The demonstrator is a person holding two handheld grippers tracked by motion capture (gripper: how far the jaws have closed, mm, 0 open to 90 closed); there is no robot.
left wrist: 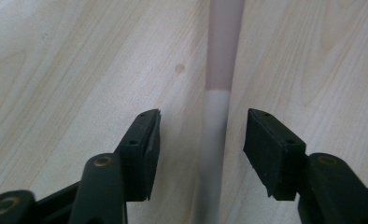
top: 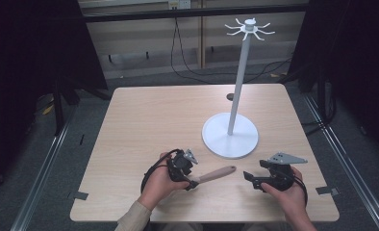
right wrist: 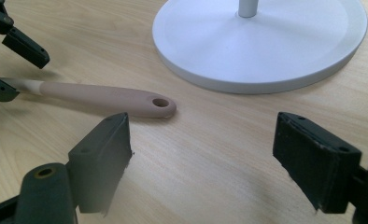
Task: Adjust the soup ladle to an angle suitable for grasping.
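Observation:
A utensil with a pinkish-beige handle and a white neck lies on the wooden table near the front edge. Its handle end has a hanging hole. My left gripper straddles the white neck, jaws open on either side and apart from it. My right gripper hovers open to the right of the handle, nothing between its fingers. A white stand with a round base, tall pole and hooked top rises behind the utensil.
The stand's round base lies just beyond my right gripper. Cables trail on the floor behind the table. Metal rails run along both sides of the table. Bare tabletop spreads to the left and back.

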